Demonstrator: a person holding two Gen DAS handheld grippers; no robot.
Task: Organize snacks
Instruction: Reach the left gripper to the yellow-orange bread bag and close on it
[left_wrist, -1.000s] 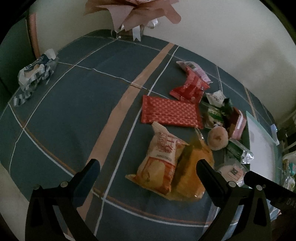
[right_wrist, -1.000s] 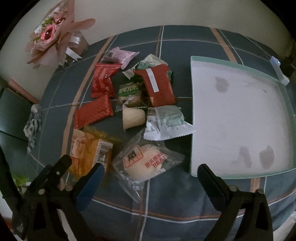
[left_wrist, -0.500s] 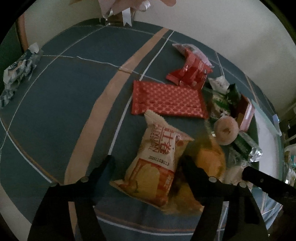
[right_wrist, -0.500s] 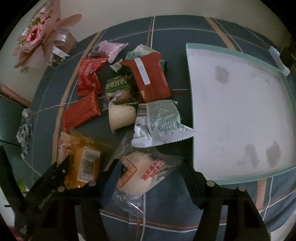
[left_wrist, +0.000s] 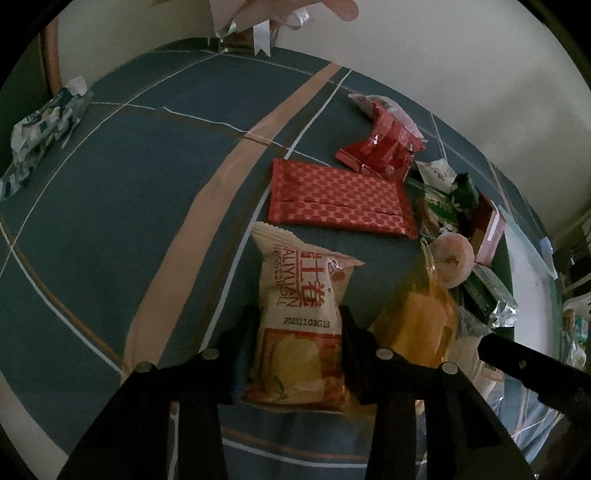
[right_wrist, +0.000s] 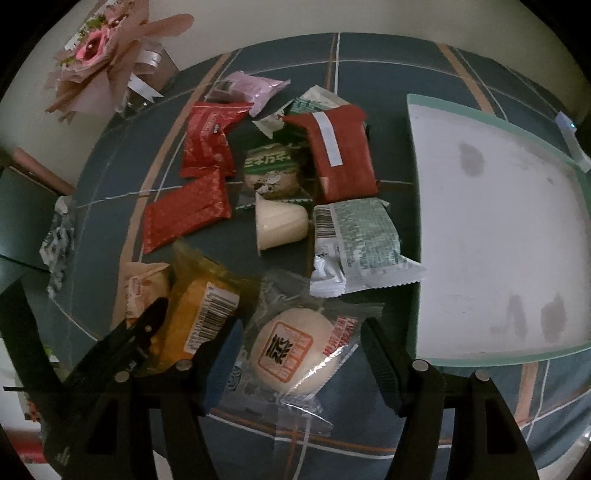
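Left wrist view: your left gripper (left_wrist: 297, 332) is closing, jaws flanking and touching the Swiss roll pack (left_wrist: 301, 325). At its three o'clock lies the yellow cake pack (left_wrist: 421, 328); at twelve, the red patterned packet (left_wrist: 338, 199).

Your right gripper (right_wrist: 301, 354) stands with its jaws easing apart around the round bun in clear wrap (right_wrist: 291, 350), pads not pressing. At two o'clock sits the white tray (right_wrist: 495, 229).

home table, checked tablecloth (left_wrist: 129, 192); paper bouquet (right_wrist: 99, 66), snacks (right_wrist: 273, 173)
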